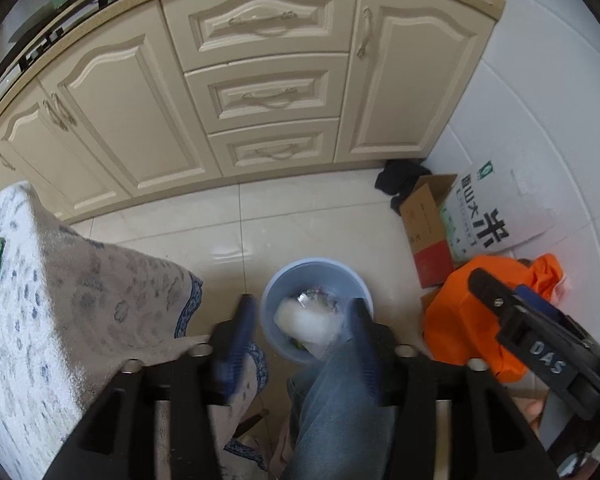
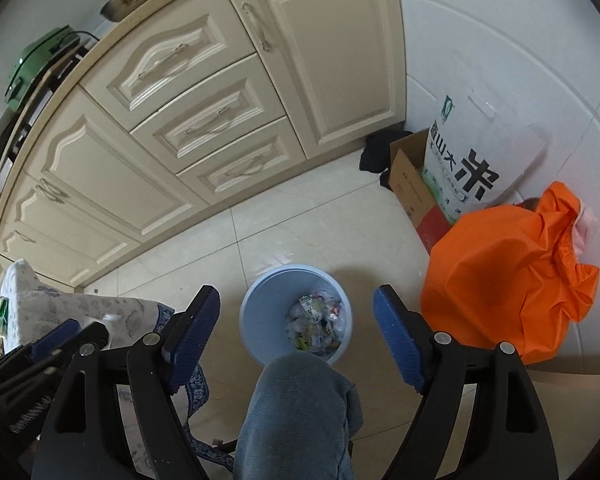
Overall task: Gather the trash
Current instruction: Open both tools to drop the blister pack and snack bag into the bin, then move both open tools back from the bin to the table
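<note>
Left cam caught a crumpled white wad point(image 1: 306, 322) above the round blue plastic bin point(image 1: 276, 288); right cam didn't. Left gripper point(image 1: 304, 312) & right gripper point(image 2: 296, 312) both gaped apart, holding nothing.

Orange bag point(image 2: 504, 276) beside rice sack point(image 2: 468, 164)

Cream kitchen cabinets point(image 2: 172, 128) along glossy pale floor tiles point(image 2: 300, 232); white tiled wall point(image 2: 500, 40) at right.

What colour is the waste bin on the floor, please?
The bin is pale blue; clearest in the right wrist view.
</note>
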Demonstrator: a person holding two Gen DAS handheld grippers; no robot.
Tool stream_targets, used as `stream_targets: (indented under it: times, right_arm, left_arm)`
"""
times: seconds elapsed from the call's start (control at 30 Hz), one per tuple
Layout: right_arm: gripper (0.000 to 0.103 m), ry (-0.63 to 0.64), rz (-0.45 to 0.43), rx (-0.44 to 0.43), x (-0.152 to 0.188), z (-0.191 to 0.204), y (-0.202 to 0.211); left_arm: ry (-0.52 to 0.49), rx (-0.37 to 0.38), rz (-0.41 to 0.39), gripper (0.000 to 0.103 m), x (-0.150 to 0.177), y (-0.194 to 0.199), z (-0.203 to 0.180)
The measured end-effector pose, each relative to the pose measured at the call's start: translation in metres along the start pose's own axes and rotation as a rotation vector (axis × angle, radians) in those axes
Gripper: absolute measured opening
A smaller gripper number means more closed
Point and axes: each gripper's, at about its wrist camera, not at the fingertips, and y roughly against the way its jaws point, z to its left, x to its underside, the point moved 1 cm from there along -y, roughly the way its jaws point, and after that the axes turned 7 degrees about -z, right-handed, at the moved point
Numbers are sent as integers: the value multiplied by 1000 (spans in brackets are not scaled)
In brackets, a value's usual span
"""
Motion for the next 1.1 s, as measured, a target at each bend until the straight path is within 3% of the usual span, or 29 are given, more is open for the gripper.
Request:
stream_targets:
  times: [0.03,0.07,0.7,1.1]
  right_arm:
    - [81,0,1,2,0,-1,0]
    - [81,-2,2,4,-1,-2,-1]
    - [81,0,-19,-31,5,13,25]
    - [81,22,-65,-36,16,32,64]
  left_arm:
    - [-9,-7,-14,76,0,4,-2]
    - [-14,-20,-32,77,0,8,-2]
    - [17,-30,-54,77,14,52,7]
    - [46,-22,-102,77,38,106,31]
